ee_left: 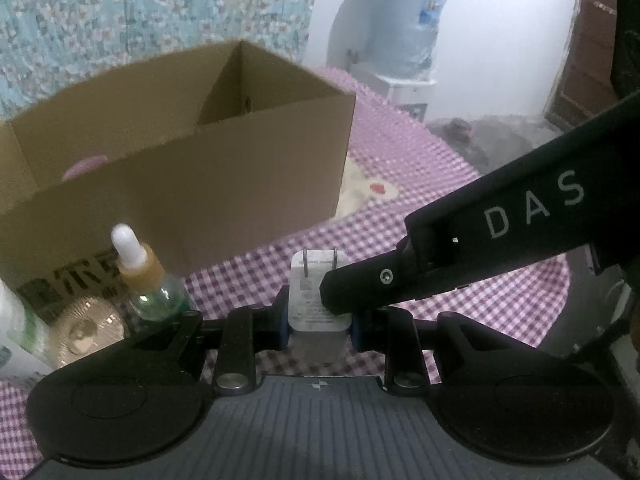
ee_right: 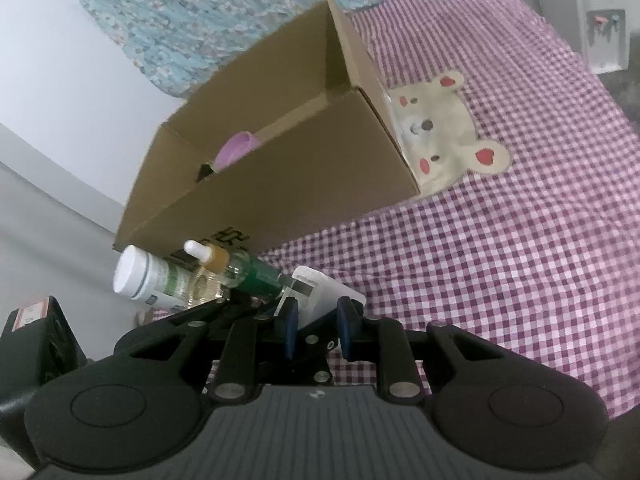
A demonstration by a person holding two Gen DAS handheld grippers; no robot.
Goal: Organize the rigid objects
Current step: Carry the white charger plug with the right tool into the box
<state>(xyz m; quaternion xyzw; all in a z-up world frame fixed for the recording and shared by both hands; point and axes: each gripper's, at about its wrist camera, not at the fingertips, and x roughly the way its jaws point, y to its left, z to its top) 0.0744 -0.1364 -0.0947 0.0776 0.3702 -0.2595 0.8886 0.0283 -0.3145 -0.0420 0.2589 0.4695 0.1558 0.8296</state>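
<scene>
A white charger plug (ee_left: 316, 304) with two metal prongs hangs just above the checked cloth. My left gripper (ee_left: 319, 320) is shut on its sides with the blue pads. My right gripper (ee_right: 318, 326) comes in from the right and is shut on the same charger (ee_right: 324, 296). One black finger (ee_left: 360, 280) of the right gripper lies across the charger's printed face. An open cardboard box (ee_left: 200, 184) (ee_right: 304, 176) stands behind, with a purple object (ee_right: 236, 148) inside. Left of the charger stand a dropper bottle (ee_left: 148, 276) (ee_right: 224, 266), a white bottle (ee_right: 148, 276) and a gold ribbed lid (ee_left: 86, 324).
The purple checked cloth (ee_right: 500, 260) has a bear patch (ee_right: 448, 128) by the box's right end and stretches bare to the right. A water dispenser (ee_left: 404, 40) stands beyond the cloth's far edge. A floral curtain (ee_left: 160, 12) hangs behind the box.
</scene>
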